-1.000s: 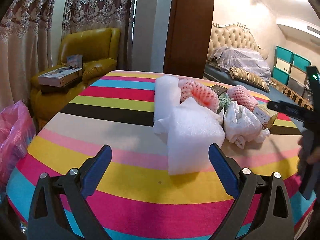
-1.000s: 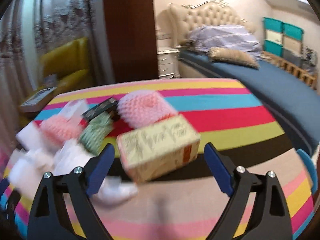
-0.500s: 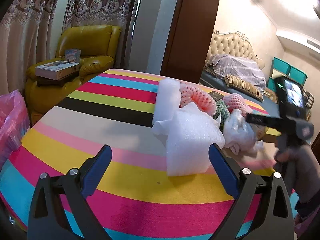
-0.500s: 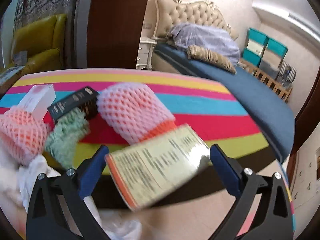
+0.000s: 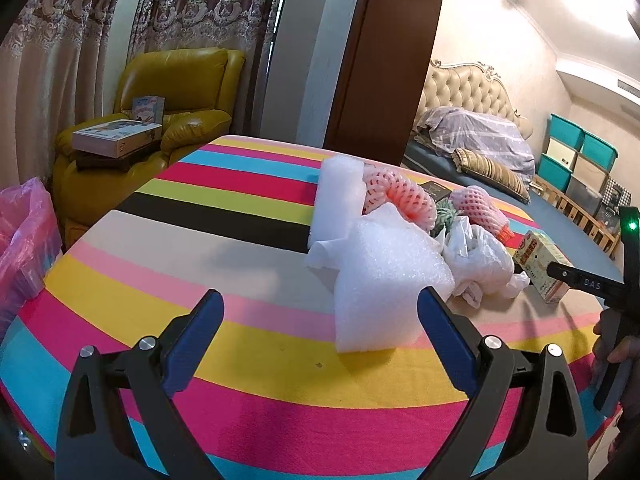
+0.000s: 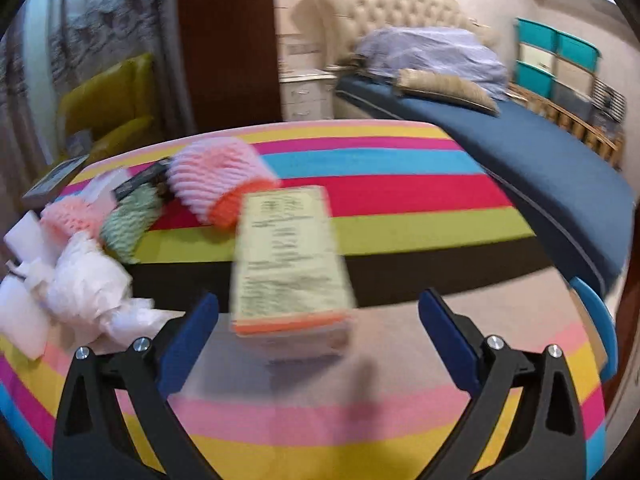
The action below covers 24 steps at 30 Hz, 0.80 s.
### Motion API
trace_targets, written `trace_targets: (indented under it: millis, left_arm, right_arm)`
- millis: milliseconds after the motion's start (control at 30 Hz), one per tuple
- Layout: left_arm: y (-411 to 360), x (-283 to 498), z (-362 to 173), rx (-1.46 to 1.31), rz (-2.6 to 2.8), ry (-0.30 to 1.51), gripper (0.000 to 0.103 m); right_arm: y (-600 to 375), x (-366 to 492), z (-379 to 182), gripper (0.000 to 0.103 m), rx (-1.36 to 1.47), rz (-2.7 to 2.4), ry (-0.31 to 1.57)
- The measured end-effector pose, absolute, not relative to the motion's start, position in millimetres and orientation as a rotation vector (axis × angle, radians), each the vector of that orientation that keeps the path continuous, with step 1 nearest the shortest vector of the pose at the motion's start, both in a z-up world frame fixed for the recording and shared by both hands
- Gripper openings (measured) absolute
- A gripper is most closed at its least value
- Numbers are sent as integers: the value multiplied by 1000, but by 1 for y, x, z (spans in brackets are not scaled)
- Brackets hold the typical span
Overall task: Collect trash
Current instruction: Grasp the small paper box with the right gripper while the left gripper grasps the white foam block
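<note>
A heap of trash lies on the striped table (image 5: 168,264). Nearest my left gripper (image 5: 318,326), which stands open and holds nothing, is a white foam sheet (image 5: 384,272). Behind it are a foam roll (image 5: 340,200), pink fruit nets (image 5: 404,196), a crumpled white plastic bag (image 5: 476,256) and a yellow carton (image 5: 540,264). In the right wrist view the yellow carton (image 6: 290,260) lies flat just ahead of my open right gripper (image 6: 318,326), between the line of its fingers but untouched. A pink net (image 6: 220,172), a green net (image 6: 128,220) and the white bag (image 6: 88,284) lie to its left.
A pink bin bag (image 5: 22,240) hangs off the table's left side. A yellow armchair (image 5: 160,92) with boxes stands behind it. A blue-covered bed (image 6: 540,160) runs along the right. A hand holding the other gripper (image 5: 616,300) shows at the right edge.
The right gripper has swung and drawn back, so the yellow carton now points lengthwise straight ahead of it. The left gripper has shifted slightly; the foam sheet stays in place.
</note>
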<state>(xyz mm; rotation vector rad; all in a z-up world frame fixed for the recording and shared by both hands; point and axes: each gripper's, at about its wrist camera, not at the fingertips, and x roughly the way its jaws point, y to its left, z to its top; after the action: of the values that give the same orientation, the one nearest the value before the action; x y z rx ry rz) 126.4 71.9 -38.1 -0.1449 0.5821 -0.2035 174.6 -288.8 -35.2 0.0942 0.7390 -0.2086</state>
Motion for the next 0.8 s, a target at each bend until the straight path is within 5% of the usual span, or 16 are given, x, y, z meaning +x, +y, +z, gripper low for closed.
trace_targets:
  millis: [100, 200, 267, 800]
  left_arm:
    - [71, 128, -38, -139, -204, 589, 91]
    - [70, 128, -39, -132, -206, 594, 91]
    - [68, 129, -40, -122, -209, 598, 91]
    - [28, 128, -35, 66, -288, 615, 91]
  right_arm:
    - [-282, 181, -35, 95, 76, -193, 740]
    - [-285, 189, -40, 81, 88, -202, 784]
    - [-288, 193, -42, 49, 97, -207, 804]
    - [-286, 180, -30, 49, 78, -197, 710]
